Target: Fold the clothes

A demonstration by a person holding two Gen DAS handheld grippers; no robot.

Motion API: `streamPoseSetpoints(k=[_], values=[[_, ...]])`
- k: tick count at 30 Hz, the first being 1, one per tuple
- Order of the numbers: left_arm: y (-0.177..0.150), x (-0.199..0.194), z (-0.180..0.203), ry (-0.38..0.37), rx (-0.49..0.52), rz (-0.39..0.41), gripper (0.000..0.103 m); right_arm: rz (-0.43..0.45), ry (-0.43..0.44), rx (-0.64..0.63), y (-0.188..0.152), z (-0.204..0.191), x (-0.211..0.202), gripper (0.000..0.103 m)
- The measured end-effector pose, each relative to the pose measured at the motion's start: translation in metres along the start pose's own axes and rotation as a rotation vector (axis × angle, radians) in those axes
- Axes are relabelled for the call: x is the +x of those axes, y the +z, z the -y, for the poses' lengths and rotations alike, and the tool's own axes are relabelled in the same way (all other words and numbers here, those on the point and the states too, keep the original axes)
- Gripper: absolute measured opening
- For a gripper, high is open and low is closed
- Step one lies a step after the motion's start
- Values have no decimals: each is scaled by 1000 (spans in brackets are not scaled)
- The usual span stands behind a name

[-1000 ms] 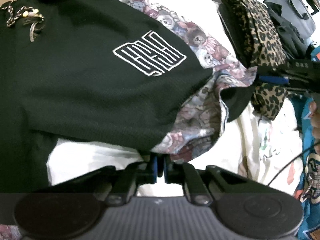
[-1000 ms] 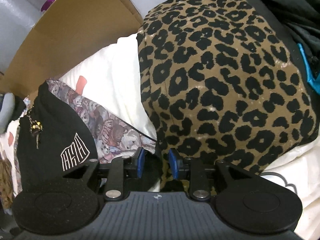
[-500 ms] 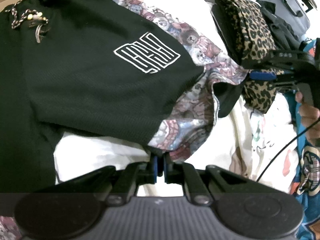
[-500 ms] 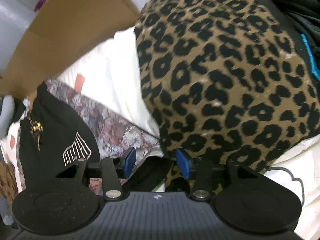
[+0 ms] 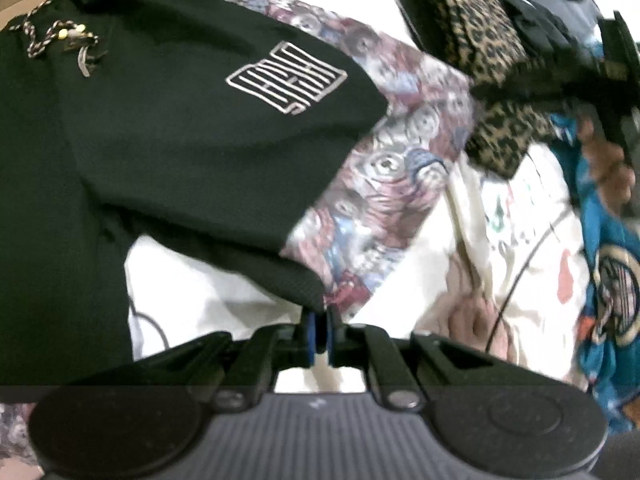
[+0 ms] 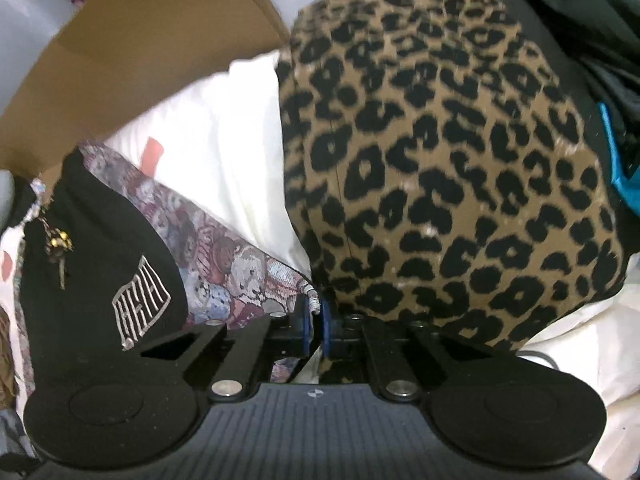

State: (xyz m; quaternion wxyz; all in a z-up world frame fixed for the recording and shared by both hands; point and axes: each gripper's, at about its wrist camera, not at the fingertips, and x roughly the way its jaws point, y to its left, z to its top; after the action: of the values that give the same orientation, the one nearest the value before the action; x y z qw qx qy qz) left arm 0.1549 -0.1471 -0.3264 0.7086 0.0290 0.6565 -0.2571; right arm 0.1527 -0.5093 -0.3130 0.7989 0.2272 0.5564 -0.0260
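Note:
Black shorts [image 5: 192,128] with a white logo [image 5: 288,78], a drawstring and a teddy-bear print side panel [image 5: 384,184] lie across white bedding. My left gripper [image 5: 318,334] is shut on the lower hem corner, where black fabric meets the print. In the right wrist view the same shorts [image 6: 104,240] lie at the lower left. My right gripper [image 6: 316,316] is shut on a stitched corner of the bear-print panel [image 6: 240,264], right beside a folded leopard-print garment [image 6: 448,176]. The right gripper [image 5: 560,76] also shows, blurred, at the far right of the left wrist view.
A cardboard box flap [image 6: 140,52] stands behind the bedding. Dark clothes [image 6: 592,12] are piled past the leopard garment. A teal patterned fabric [image 5: 608,280] and a thin black cable [image 5: 516,280] lie on the cream sheet at the right. A hand [image 5: 604,160] holds the right gripper.
The right gripper's jaws widened, then closed on the bear-print corner. The left gripper rose with the hem, and the shorts now hang more stretched below it.

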Motion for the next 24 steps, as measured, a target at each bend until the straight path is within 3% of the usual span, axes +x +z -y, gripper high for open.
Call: streamPoseSetpoints(k=[9, 12, 16, 24], values=[[-8, -1, -2, -24, 22, -39, 8, -3, -42, -21, -4, -3, 10, 4], [-8, 4, -11, -5, -5, -51, 20, -1, -53, -27, -5, -4, 14, 4], [-7, 8, -24, 1, -55, -46, 45, 1, -61, -38, -5, -7, 17, 5], [1, 26, -32, -94, -167, -49, 50, 3, -60, -50, -7, -8, 19, 5]])
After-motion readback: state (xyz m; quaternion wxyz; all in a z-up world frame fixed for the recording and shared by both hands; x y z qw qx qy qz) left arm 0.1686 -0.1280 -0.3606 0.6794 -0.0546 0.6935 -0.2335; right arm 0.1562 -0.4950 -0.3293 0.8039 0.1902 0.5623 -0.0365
